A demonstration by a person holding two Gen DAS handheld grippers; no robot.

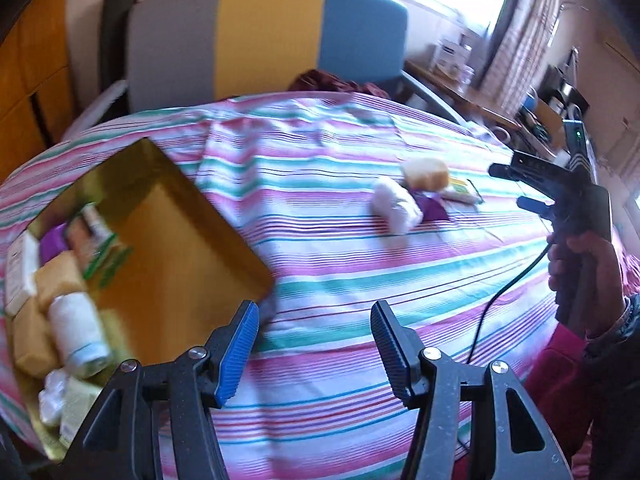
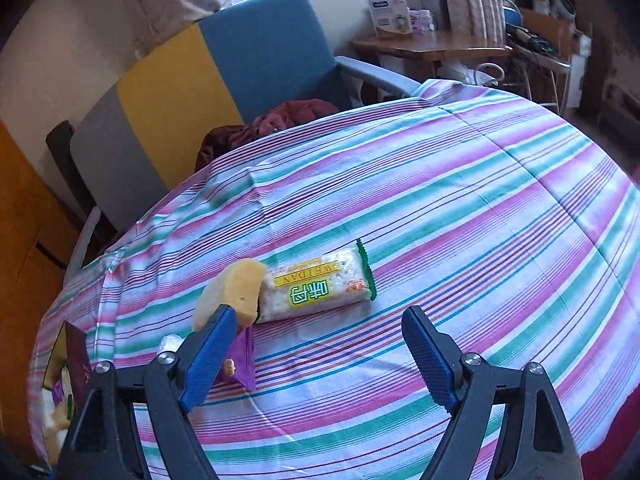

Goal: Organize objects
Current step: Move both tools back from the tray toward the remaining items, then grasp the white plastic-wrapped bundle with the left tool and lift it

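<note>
A gold box (image 1: 176,216) lies on the striped cloth at the left and holds sponges, a white roll (image 1: 78,330) and small packets. My left gripper (image 1: 314,350) is open and empty just right of the box. Loose items lie mid-table: a yellow sponge (image 2: 234,294), a green-and-yellow snack packet (image 2: 320,286), a purple packet (image 2: 244,354) and a white wrapped item (image 1: 396,204). My right gripper (image 2: 320,354) is open and empty, hovering just short of the snack packet; it also shows in the left wrist view (image 1: 516,186).
A grey, yellow and blue chair (image 1: 264,36) stands behind the table with dark red cloth (image 2: 276,120) on its seat. A wooden desk (image 2: 432,46) with boxes stands at the back right. An orange cabinet (image 1: 28,80) is at the left.
</note>
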